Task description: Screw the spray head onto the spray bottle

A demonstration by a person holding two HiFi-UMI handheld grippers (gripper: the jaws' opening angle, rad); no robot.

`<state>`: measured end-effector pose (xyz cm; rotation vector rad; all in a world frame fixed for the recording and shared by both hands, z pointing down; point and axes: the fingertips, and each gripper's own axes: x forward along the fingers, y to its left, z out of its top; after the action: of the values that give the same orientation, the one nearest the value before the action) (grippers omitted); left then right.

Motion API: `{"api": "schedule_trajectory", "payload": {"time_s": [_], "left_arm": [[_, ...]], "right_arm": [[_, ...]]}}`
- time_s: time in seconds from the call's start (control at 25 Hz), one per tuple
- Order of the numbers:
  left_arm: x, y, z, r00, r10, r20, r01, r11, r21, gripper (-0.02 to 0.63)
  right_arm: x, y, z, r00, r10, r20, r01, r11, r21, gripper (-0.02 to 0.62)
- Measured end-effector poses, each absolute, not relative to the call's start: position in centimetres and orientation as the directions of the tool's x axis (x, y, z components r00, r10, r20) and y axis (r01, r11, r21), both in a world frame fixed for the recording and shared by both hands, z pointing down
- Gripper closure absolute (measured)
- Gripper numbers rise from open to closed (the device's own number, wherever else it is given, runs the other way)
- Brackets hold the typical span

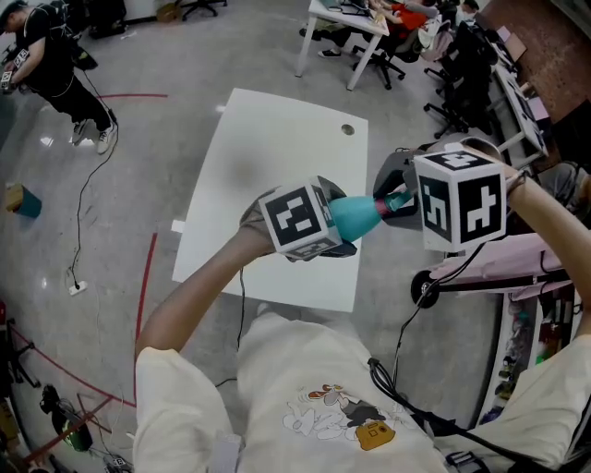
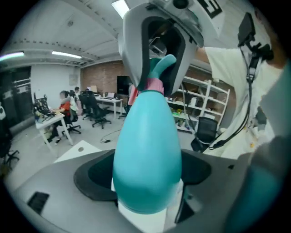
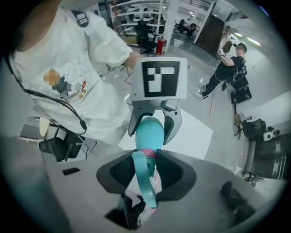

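Left gripper point(image 1: 338, 224) clamps teal bottle point(image 2: 148, 154); right gripper point(image 1: 395, 200) clamps spray head point(image 3: 143, 179)

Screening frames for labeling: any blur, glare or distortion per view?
Head view: sharp, even light, faint shadow on table. Left gripper view: heavy fisheye, spray bottle soft, ceiling light blown out. Right gripper view: fisheye, dark corners, spray head soft.

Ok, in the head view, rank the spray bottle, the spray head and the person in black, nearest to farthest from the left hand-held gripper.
1. spray bottle, held in the left hand-held gripper's jaws.
2. spray head, at the bottle's neck, rightward.
3. person in black, far upper left.
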<state>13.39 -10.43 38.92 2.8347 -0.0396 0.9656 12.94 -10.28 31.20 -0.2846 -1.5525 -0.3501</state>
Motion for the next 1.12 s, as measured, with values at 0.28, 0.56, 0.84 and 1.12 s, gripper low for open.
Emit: {"api": "schedule_trajectory", "payload": {"time_s": [0.28,0.56,0.84,1.12], "left_arm": [[11.6,-14.6,37.7,0.641,-0.500,0.582,-0.402,-0.865,-0.300,0.193],[10.0,-16.4,36.9,0.544,-0.679,0.493,-0.556,-0.731,-0.395,0.193],[9.7,-16.3,37.9,0.648,-0.589,0.483,-0.513,-0.806,-0.294,0.193],[10.4,-14.1,38.6,0.849,-0.206,0.487,-0.147,-0.977,-0.157,0.193]], "right_arm": [[12.0,-12.1,30.2,-0.166,0.038,0.985,-0.016,0.999,-0.041,0.466],[10.9,-13.8,29.8,-0.302,0.043,0.952,-0.354,0.923,-0.154,0.465],[10.4,-13.3,27.0,-0.364,0.045,0.930,-0.250,0.957,-0.145,0.339],[10.4,-12.3,22.7,-0.320,-0.103,0.942,0.378,0.898,0.226,0.341]]}}
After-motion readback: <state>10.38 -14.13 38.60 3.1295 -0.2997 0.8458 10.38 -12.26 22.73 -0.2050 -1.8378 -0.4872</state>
